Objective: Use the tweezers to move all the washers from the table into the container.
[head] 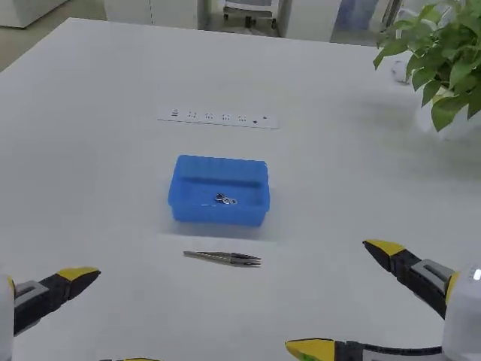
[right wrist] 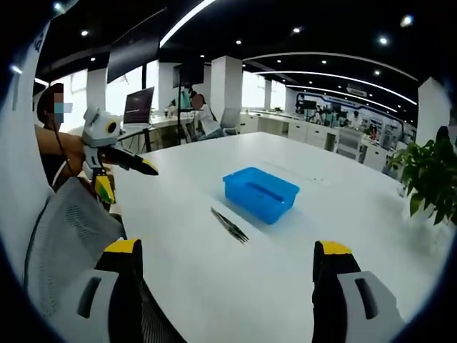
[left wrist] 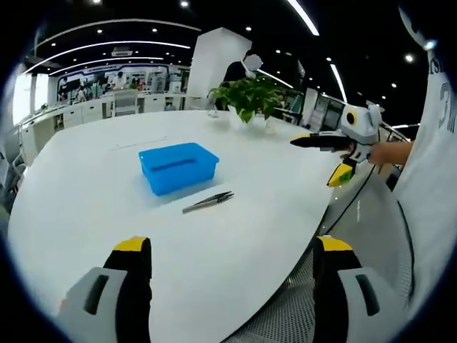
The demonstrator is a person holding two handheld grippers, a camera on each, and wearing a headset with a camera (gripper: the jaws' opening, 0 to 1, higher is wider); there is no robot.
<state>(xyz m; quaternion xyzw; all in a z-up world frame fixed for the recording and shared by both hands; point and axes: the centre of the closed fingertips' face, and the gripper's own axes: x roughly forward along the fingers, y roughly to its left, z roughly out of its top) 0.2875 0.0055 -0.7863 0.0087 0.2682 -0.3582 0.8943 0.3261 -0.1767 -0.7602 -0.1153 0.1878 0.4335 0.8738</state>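
Note:
The blue container (head: 219,188) sits mid-table with a few small metal washers (head: 225,199) lying inside it. Metal tweezers (head: 223,258) lie flat on the white table just in front of it, with nothing holding them. My left gripper (head: 101,320) is at the lower left and my right gripper (head: 346,297) at the lower right, both open, empty and well short of the tweezers. The left gripper view looks between its jaws (left wrist: 232,246) at the tweezers (left wrist: 208,201) and container (left wrist: 178,166). The right gripper (right wrist: 227,248) faces the tweezers (right wrist: 229,225) and container (right wrist: 260,191).
A white power strip (head: 218,118) lies beyond the container. A potted plant (head: 440,53) stands at the far right. A mesh chair (right wrist: 71,236) is at the table's near edge. The table (head: 90,188) is bare around the container.

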